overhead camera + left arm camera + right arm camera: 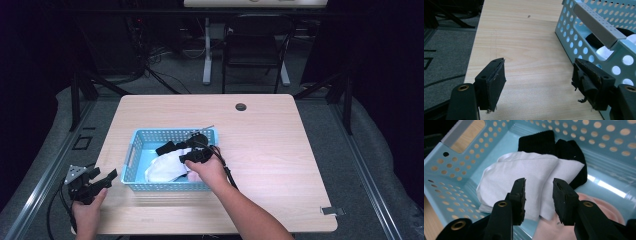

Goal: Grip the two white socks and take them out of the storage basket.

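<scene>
My right gripper [539,192] hangs inside the blue basket [137,137], jaws parted a little and holding nothing, just above a white cloth [524,172]. Black socks [564,150] lie under the cloth's far edge, and something pink [594,202] lies beside it. My left gripper [539,80] hovers wide open over the worktop [524,37], just beside the basket's left wall.
</scene>
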`<action>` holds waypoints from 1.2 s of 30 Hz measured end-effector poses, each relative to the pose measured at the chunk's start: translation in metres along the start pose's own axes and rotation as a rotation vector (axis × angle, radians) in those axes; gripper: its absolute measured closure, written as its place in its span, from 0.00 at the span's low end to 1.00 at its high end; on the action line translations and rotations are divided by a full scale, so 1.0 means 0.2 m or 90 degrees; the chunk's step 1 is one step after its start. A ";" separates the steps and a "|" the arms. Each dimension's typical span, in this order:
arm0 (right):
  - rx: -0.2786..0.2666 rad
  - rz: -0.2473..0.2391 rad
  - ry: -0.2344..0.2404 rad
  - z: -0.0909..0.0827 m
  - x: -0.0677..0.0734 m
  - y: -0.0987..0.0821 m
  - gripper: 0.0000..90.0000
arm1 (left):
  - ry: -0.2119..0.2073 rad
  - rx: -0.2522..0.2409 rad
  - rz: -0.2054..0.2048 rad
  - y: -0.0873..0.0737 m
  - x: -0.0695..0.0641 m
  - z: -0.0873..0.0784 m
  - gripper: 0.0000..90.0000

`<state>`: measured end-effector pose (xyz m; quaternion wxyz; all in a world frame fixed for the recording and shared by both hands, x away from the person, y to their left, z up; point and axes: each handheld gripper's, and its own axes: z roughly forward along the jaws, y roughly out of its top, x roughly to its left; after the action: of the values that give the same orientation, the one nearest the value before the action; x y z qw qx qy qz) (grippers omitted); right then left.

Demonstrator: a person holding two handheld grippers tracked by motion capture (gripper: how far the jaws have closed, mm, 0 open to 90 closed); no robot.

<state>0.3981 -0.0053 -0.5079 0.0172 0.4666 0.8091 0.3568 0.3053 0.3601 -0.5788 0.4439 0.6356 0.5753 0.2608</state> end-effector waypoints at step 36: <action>0.041 -0.061 0.014 0.07 0.09 0.05 0.97 | -0.002 0.000 -0.001 0.00 0.00 0.00 0.29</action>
<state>0.3992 0.0196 -0.5071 0.0103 0.4241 0.8417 0.3341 0.3054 0.3598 -0.5785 0.4447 0.6356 0.5753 0.2594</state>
